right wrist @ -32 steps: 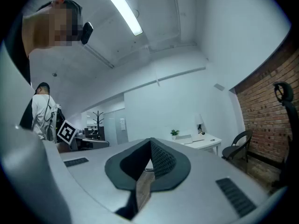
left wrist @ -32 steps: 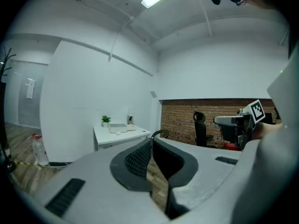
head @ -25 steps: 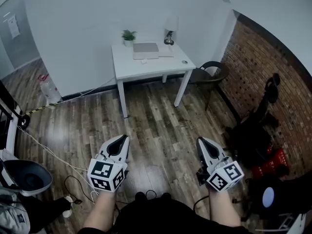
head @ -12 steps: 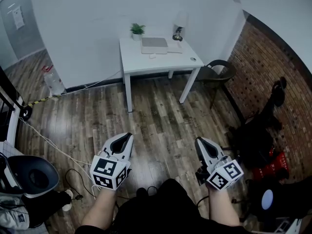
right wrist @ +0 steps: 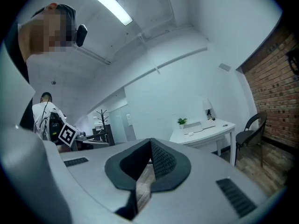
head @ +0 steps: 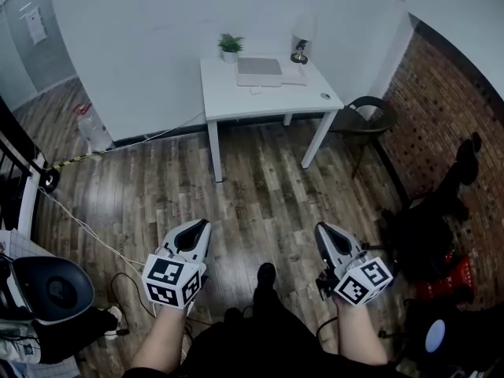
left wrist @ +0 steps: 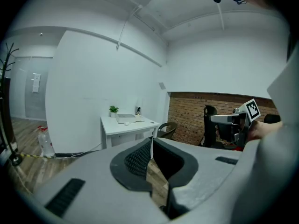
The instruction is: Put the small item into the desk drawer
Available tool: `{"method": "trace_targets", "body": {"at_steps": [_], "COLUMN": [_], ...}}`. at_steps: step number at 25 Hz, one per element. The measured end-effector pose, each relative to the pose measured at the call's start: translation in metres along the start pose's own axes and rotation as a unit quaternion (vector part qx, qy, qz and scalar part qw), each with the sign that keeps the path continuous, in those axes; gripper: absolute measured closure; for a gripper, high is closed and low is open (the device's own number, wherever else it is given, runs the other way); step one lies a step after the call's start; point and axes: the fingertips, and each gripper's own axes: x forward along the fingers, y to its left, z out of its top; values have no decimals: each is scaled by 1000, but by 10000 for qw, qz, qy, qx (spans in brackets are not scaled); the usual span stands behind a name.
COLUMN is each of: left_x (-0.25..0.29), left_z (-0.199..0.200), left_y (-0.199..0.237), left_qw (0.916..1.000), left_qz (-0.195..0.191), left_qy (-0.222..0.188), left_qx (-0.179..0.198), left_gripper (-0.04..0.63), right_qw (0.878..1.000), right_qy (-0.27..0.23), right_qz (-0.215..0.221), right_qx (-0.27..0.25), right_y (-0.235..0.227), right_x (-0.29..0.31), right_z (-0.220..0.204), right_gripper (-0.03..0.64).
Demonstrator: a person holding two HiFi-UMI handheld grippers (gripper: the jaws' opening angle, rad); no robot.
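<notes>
A white desk (head: 268, 101) stands against the far wall, well ahead of both grippers. On it are a small plant (head: 230, 45), a closed laptop (head: 259, 67), a lamp (head: 299, 52), a small white item (head: 255, 91) and a small dark item (head: 326, 96). No drawer shows from here. My left gripper (head: 198, 227) and right gripper (head: 324, 232) are held low over the wooden floor, both shut and empty. The desk (left wrist: 125, 124) shows in the left gripper view beyond my left gripper (left wrist: 152, 142), and the desk (right wrist: 205, 129) shows beyond my right gripper (right wrist: 150, 142).
A dark chair (head: 370, 118) stands right of the desk by the brick wall (head: 449, 109). A plastic bottle (head: 94, 132) and cables (head: 87, 235) lie at the left, with an office chair (head: 47, 288) near me. Dark gear (head: 441, 235) sits at the right.
The desk has shifted right and slightly down in the head view as I step along. A foot now shows between the grippers. Both grippers keep their pose.
</notes>
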Motion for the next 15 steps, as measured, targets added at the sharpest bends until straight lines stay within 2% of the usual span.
{"method": "trace_targets", "body": {"at_steps": [5,15], "left_x": [64,199], "left_z": [5,46], "left_y": [15,-4], "left_qw": [9995,9992], "left_qz": [126,-109], "left_qy": [278,379], "left_qx": [-66,78], "left_gripper": [571,571], "right_qw": [9994,9982], "right_qy": [206,273], "right_qz": [221,425], "right_qx": [183,336], "right_y": [-51,-163], "right_x": [51,111], "right_z": [-3,25], "right_gripper": [618,620]}}
